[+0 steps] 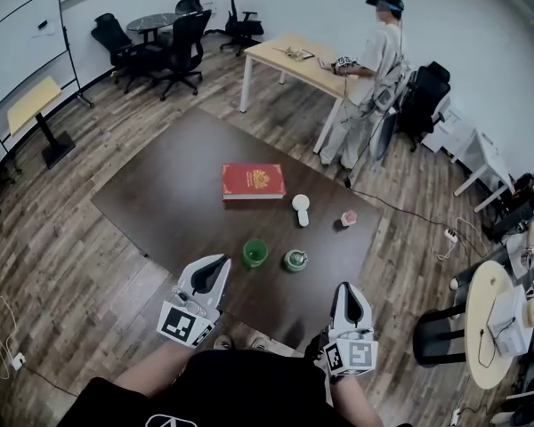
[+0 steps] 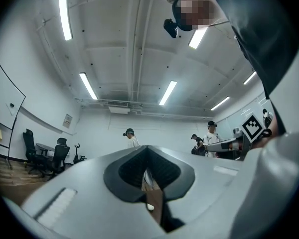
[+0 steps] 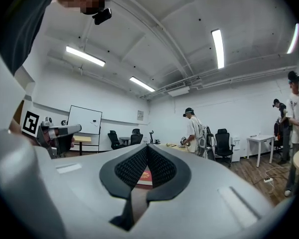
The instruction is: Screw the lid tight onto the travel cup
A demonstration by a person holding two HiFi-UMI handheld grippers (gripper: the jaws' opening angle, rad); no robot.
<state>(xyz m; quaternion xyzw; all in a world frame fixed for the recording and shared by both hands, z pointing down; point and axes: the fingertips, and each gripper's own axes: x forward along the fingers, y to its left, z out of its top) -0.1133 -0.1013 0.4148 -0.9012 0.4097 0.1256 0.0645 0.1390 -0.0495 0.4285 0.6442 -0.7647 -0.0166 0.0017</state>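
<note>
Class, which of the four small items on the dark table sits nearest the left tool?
The green cup, leftmost of the four; the others sit farther right.

Book [image 1: 253, 181]: red cover, gold emblem. Travel cup [image 1: 254, 253]: green. Lid [image 1: 295, 260]: green, paler top. Table [image 1: 178, 194]: dark brown. Floor [image 1: 71, 265]: brown wood planks.

Dark table [image 1: 160, 205], red book [image 1: 253, 181], green cup [image 1: 254, 253], teal round object [image 1: 295, 260]

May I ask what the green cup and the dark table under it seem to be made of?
The green cup looks like glossy plastic, possibly glass: its rim shows a pale shine. The dark brown table seems matt wood or laminate: even colour, no glare, and no grain shows.
</note>
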